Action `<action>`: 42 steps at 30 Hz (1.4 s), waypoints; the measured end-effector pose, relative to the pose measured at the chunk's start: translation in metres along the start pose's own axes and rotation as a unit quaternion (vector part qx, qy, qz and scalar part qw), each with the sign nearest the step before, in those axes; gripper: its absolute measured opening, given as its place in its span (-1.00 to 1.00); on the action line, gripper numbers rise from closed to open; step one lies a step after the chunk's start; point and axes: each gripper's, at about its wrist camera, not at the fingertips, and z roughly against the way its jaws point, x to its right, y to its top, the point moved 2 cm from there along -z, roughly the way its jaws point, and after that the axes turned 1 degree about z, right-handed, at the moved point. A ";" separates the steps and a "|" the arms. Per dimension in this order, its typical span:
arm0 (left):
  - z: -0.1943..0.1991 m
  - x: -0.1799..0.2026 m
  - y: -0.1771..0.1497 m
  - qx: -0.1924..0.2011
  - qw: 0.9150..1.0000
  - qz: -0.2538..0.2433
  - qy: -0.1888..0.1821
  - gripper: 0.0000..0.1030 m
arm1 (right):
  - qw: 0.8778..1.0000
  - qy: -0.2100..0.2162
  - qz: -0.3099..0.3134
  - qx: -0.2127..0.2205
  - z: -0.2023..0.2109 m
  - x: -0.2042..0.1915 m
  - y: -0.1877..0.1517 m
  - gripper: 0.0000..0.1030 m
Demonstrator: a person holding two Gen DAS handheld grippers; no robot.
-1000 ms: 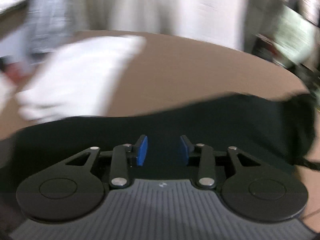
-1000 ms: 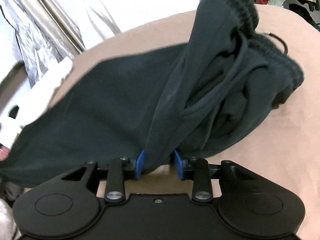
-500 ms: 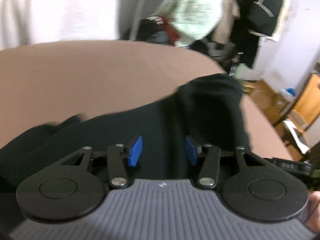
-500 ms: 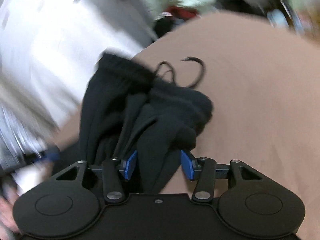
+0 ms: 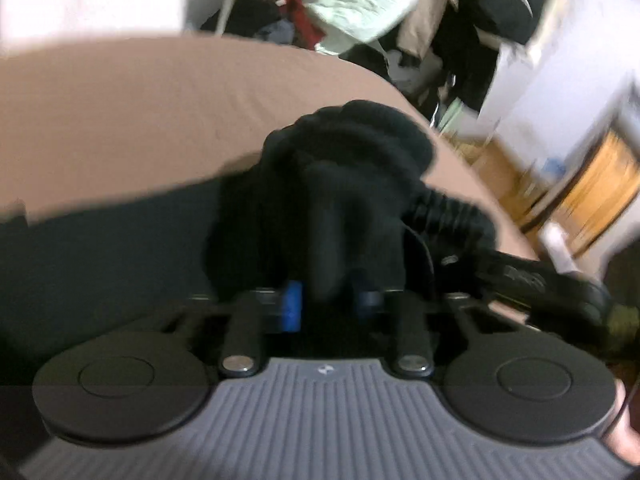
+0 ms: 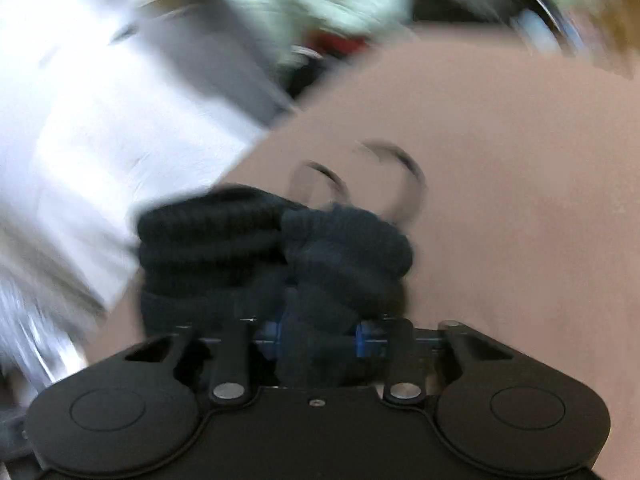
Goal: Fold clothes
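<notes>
**A:** Where were the black trousers at that point?

**B:** Bunched at the waistband end on the brown counter, the rest trailing off flat to the left in the left wrist view. The left gripper had just been closing, and a fold of black cloth stood pinched between its blue fingers. The right gripper had also been closing, and it was clamped on a wad of the same garment.

**A:** What looked risky?

**B:** Both grips sat in thick, rumpled layers near the ribbed band. I judged either one might have caught several layers at once, so a lift would drag a lump rather than a clean edge. The drawstring lay looped loose on the counter beyond the bundle; it could snag or end up trapped inside a fold.

**A:** Anything in the way?

**B:** The counter past the bundle looked open. The far edge was close in the left view, though, so cloth could slip over it. Beyond it stood a heap of other clothes, and pale sheeting to the left in the right view. Both frames were blurred, so detail was poor.
</notes>
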 end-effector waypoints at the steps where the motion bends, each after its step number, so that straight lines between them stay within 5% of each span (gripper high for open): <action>1: 0.008 -0.010 0.003 0.009 0.999 0.029 -0.025 -0.61 | 0.997 -0.009 0.065 0.028 0.014 -0.019 0.004 -0.50; 2: 0.016 -0.018 0.007 0.020 0.997 0.047 -0.051 -0.61 | 0.991 -0.018 0.119 0.053 0.027 -0.034 0.007 -0.51; 4: 0.025 -0.025 0.011 0.028 0.994 0.053 -0.093 -0.62 | 0.993 -0.023 0.095 0.062 0.036 -0.026 0.014 -0.51; 8: -0.003 -0.021 0.002 -0.023 0.987 0.056 -0.145 -0.62 | 0.999 -0.032 0.005 0.017 0.010 0.030 0.012 -0.40; 9: -0.015 -0.020 -0.004 -0.040 0.984 0.067 -0.158 -0.62 | 0.999 -0.028 -0.016 0.006 0.003 0.043 0.009 -0.12; 13: -0.043 -0.012 -0.036 -0.076 0.975 0.107 -0.179 -0.55 | 0.993 -0.036 -0.110 -0.013 -0.003 0.082 0.003 -0.07; 15: -0.032 -0.008 -0.041 -0.069 0.981 0.080 -0.166 -0.53 | 0.987 -0.065 -0.150 0.011 0.023 0.083 0.003 0.05; 17: -0.007 -0.009 -0.037 -0.052 0.985 0.049 -0.155 -0.27 | 0.987 -0.065 -0.146 0.031 0.052 0.074 0.002 0.05; 20: 0.045 -0.019 -0.021 -0.010 0.994 0.005 -0.109 0.01 | 0.995 -0.014 -0.089 0.036 0.082 0.048 -0.004 0.08; 23: 0.088 -0.034 -0.012 0.017 0.999 -0.042 -0.020 0.09 | 0.993 0.060 -0.097 0.009 0.087 0.025 -0.009 0.51; 26: 0.115 -0.070 -0.006 0.020 0.999 0.010 0.037 0.09 | 0.994 0.068 -0.076 -0.023 0.061 -0.005 0.000 0.54; 28: 0.142 -0.104 -0.008 0.022 0.997 0.060 0.038 0.09 | 0.995 0.031 -0.080 -0.047 0.041 -0.017 -0.004 0.70; 30: 0.169 -0.128 -0.019 0.040 0.994 0.065 0.078 0.11 | 0.994 -0.008 -0.082 -0.069 0.022 -0.029 -0.008 0.73; 32: 0.193 -0.152 -0.035 0.051 0.986 0.047 0.150 0.25 | 0.997 -0.051 -0.042 -0.047 0.005 -0.037 -0.011 0.69; 33: 0.199 -0.166 -0.045 0.039 0.983 0.052 0.172 0.30 | 0.997 -0.068 -0.005 -0.026 0.001 -0.044 -0.009 0.46; 34: 0.205 -0.181 -0.055 0.028 0.979 0.056 0.194 0.40 | 0.997 -0.072 0.018 -0.010 0.001 -0.050 -0.006 -0.39; 35: 0.207 -0.198 -0.065 0.011 0.977 0.079 0.198 0.44 | 0.997 -0.072 0.039 0.007 0.003 -0.056 -0.002 -0.85; 38: 0.217 -0.248 -0.097 0.000 0.974 0.188 0.129 0.41 | 0.995 -0.032 0.047 0.084 0.052 -0.065 0.009 -0.87; 40: 0.221 -0.252 -0.098 -0.001 0.978 0.170 0.122 0.28 | 0.992 -0.053 0.059 0.094 0.076 -0.058 0.006 -0.94; 42: 0.221 -0.248 -0.090 -0.021 0.979 0.141 0.144 0.27 | 0.993 -0.091 0.057 0.042 0.063 -0.028 -0.003 -0.96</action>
